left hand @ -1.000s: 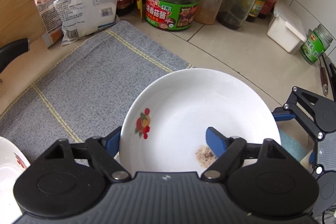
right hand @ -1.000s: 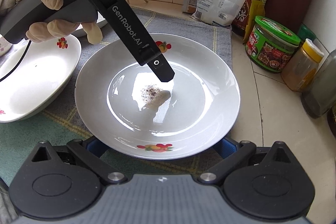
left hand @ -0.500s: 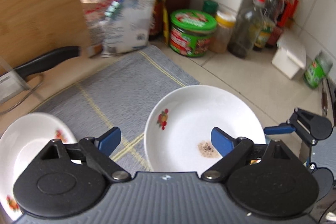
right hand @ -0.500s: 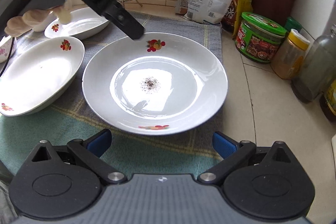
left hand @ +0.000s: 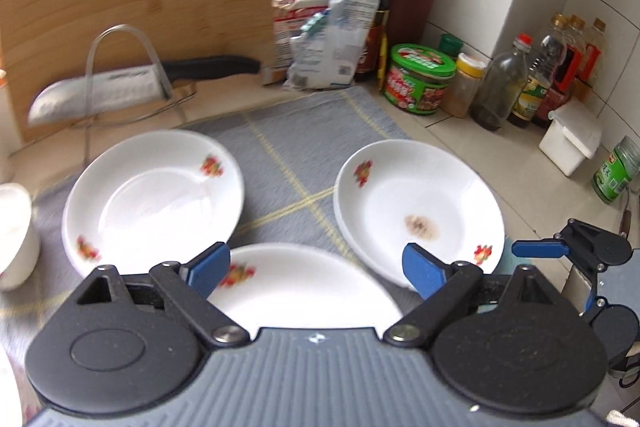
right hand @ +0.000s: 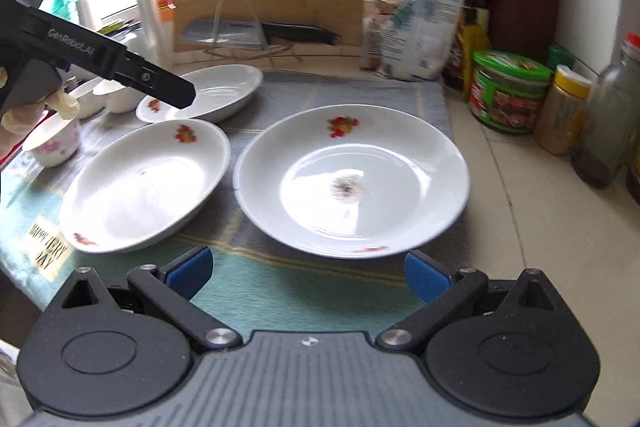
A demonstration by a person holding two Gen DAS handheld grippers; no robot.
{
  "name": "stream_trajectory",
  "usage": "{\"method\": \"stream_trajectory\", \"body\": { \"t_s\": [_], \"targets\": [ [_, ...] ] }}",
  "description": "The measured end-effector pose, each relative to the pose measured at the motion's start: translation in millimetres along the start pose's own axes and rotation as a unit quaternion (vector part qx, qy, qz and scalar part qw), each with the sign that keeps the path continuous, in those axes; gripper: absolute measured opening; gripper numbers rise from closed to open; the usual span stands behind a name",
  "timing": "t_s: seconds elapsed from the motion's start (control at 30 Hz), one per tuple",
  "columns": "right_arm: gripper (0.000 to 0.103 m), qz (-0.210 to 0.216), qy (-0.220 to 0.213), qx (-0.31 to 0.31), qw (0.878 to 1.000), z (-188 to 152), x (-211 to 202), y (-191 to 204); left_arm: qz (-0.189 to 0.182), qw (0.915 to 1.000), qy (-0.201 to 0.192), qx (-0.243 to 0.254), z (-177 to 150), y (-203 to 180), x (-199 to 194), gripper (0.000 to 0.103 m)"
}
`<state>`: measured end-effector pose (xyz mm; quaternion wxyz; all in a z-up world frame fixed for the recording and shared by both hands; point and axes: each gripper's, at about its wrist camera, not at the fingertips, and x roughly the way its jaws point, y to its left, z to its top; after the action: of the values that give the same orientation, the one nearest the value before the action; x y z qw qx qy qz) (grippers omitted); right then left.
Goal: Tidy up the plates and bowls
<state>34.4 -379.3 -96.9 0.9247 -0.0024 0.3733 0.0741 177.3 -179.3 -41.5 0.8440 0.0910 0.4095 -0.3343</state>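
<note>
from my right feed the glossy white round plate with fruit decals and a dark speckled stain [right hand: 352, 183] sits dead centre on the grey woven mat with yellow grid lines [right hand: 340, 95], which covers the pale tiled surface [right hand: 520, 227]. the right claw [right hand: 306, 277] stands wide, blue pads apart over the mat's teal edge, nothing between them, the plate's near rim just beyond. at nine o'clock of that plate lies a shallow white oval dish with the same fruit print [right hand: 148, 183], and at eleven o'clock a second oval dish [right hand: 212, 95], close behind the first. the left claw [right hand: 182, 97] comes in at ten o'clock as a black bar over that far dish, held by a gloved hand [right hand: 24, 115]. only this view shows a small floral bowl [right hand: 54, 143] at the far left.

my left feed is blurred. there the left claw [left hand: 316, 271] has just been opening and stands wide, with the near oval dish [left hand: 304, 291] showing below its gap, untouched by the pads. the stained plate [left hand: 420, 211] is at two o'clock, the far dish [left hand: 152, 199] at ten. this view alone shows the white lidded box [left hand: 570, 143] and the green-labelled jar [left hand: 616, 167] at three o'clock.
</note>
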Motion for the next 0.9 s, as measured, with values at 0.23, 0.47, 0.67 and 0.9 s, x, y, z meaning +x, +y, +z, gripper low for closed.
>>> {"method": "stream_trajectory", "body": {
  "t_s": [0.23,0.47,0.67,0.9],
  "targets": [
    [0.103,-0.008,0.002,-0.041,0.999,8.2,7.3,57.2,-0.015,0.9997,0.002,-0.018,-23.8,40.1,-18.6,0.093],
    [0.103,-0.047,0.018,0.003,0.999,18.9,22.9,106.3,-0.056,0.9983,0.008,-0.012,-39.8,83.3,-30.2,0.093],
    [0.103,-0.06,0.037,0.031,0.997,21.2,27.0,134.9,-0.093,0.9956,0.01,-0.007,-41.3,103.0,-28.2,0.093],
    [0.103,-0.062,0.035,0.004,0.997,17.4,28.4,148.1,-0.092,0.9954,0.024,-0.006,-42.5,109.8,-15.7,0.093]
  ]
}}
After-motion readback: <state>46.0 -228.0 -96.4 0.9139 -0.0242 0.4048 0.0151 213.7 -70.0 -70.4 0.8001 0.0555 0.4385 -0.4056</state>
